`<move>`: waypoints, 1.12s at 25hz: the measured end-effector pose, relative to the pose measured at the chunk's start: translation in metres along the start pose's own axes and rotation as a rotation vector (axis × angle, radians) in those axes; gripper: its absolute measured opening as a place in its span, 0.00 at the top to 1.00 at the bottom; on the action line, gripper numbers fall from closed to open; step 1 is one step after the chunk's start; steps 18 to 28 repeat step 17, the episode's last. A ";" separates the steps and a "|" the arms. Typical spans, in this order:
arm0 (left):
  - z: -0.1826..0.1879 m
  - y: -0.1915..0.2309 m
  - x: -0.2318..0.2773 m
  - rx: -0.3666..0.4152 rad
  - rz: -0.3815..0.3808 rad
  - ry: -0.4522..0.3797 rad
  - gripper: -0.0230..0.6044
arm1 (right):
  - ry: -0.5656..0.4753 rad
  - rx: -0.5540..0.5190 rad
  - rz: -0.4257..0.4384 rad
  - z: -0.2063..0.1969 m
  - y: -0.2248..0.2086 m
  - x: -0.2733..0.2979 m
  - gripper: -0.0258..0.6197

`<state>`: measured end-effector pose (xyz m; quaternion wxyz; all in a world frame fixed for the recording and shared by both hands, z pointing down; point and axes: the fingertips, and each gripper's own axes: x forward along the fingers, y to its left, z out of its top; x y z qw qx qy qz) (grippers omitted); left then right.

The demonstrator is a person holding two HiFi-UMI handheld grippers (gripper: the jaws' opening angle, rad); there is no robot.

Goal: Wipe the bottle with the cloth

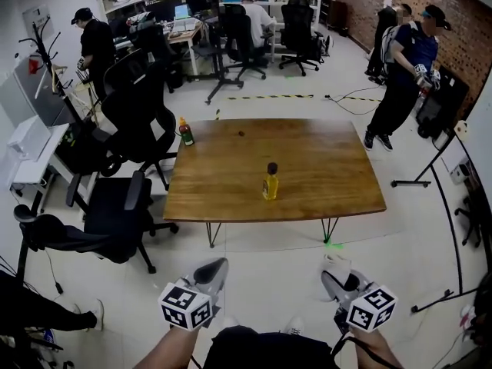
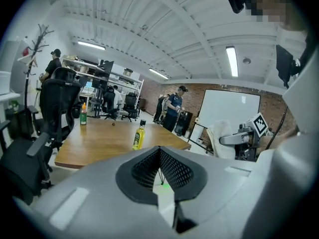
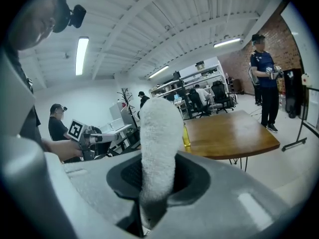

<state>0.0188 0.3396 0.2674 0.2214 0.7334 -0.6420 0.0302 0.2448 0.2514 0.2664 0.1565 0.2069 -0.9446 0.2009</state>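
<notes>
Left gripper (image 1: 214, 269): was held low, close to the body; the jaws were pressed together with nothing between them.
Right gripper (image 1: 336, 274): was held level beside the left; its jaws were pinched on the cloth (image 3: 159, 133).
Table (image 1: 323, 148): a broad wooden top with rounded corners was carried on thin metal legs, well ahead of both grippers.
Cloth: white, fluffy and thick, it was seen rising in a rounded tongue from the right jaws.
Bottle (image 1: 270, 183): yellow, smooth, slim and dark-capped, it was stood upright near the table's front edge.
Relation: the bottle was placed straight ahead, about midway between the grippers and well apart from both; neither could be judged nearer.
</notes>
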 end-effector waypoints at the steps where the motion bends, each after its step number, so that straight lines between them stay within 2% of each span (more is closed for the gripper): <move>1: 0.002 0.003 0.000 0.008 0.000 0.003 0.94 | 0.002 -0.004 -0.003 0.001 -0.001 0.001 0.85; 12: 0.006 0.003 -0.005 0.011 -0.007 -0.012 0.94 | -0.004 0.017 -0.016 0.004 -0.003 -0.002 0.85; 17: 0.021 0.019 -0.004 0.030 0.023 -0.049 0.94 | -0.027 0.011 0.003 0.011 -0.003 0.014 0.85; 28: 0.021 0.019 -0.004 0.030 0.023 -0.049 0.94 | -0.027 0.011 0.003 0.011 -0.003 0.014 0.85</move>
